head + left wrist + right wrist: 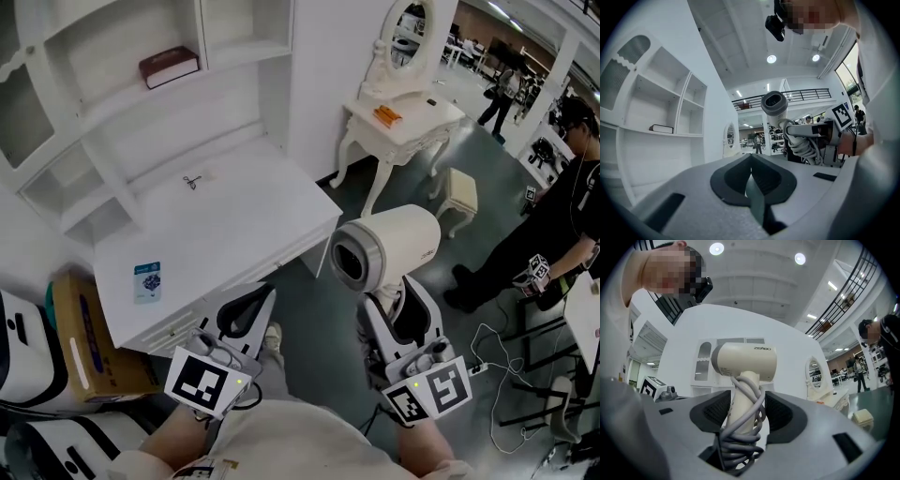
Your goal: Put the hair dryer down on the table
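Shelves: the white shelves point(112, 117) stand behind the table. One dark red book point(169, 67) lies flat in an upper space. The other spaces you can see hold nothing.
Table: the white table point(234, 225) has a small blue card point(147, 281) near its front and a tiny dark thing point(190, 182) near its back. They lie well apart.
Box: a brown cardboard box point(89, 347) sits on the floor left of the table. You cannot see what is in it.
Dressing table: a small white dressing table point(412, 136) with a mirror stands further off, with an orange thing point(387, 116) on top.
Hair dryer: the hair dryer point(389, 246) is cream, with a round grey end that faces you. Its grey cord point(740, 437) is wound round the handle. It is up in the air over the floor, just right of the table – not on it.
Right gripper: your right gripper point(398, 309) points up and forward. Its jaws squeeze the handle and the wound cord, so the dryer stands upright above them.
Left gripper: your left gripper point(251, 309) is low by the table's near edge. Its jaws are pressed together with nothing between them.
Both: the two grippers are side by side, close to your body.
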Action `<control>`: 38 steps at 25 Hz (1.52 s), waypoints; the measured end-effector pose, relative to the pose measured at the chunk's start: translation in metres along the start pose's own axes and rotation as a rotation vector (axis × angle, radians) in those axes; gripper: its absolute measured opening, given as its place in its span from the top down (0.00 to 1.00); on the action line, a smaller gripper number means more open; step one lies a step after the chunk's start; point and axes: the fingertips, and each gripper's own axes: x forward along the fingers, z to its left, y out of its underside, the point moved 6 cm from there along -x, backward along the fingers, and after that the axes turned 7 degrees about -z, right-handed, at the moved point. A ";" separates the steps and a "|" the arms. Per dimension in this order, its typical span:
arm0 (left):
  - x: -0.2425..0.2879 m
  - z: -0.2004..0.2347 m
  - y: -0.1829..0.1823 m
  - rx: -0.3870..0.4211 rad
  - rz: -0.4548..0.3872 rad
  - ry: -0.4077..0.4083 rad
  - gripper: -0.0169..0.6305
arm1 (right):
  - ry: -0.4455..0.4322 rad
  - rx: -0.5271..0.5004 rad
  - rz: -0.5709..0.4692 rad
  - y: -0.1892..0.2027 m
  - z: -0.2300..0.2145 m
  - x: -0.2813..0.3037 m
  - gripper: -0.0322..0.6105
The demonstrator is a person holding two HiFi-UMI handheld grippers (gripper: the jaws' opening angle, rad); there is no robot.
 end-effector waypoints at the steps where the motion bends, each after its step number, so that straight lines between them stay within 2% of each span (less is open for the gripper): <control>1: 0.007 0.009 0.003 -0.016 0.009 0.000 0.95 | 0.003 0.000 0.004 0.003 -0.003 0.010 0.59; 3: 0.021 0.028 0.008 -0.047 0.031 0.001 0.95 | 0.007 0.001 0.012 0.011 -0.010 0.032 0.59; 12: 0.093 0.121 0.028 -0.064 0.065 0.036 0.95 | 0.016 -0.003 0.047 0.039 -0.042 0.142 0.59; 21: 0.155 0.207 0.027 -0.098 0.041 0.089 0.95 | 0.044 -0.015 0.031 0.045 -0.066 0.244 0.59; 27: 0.186 0.240 0.031 -0.109 0.031 0.129 0.95 | 0.062 -0.025 0.030 0.047 -0.080 0.288 0.59; 38: 0.208 0.261 0.030 -0.126 0.026 0.110 0.95 | 0.051 -0.023 0.039 0.047 -0.098 0.318 0.59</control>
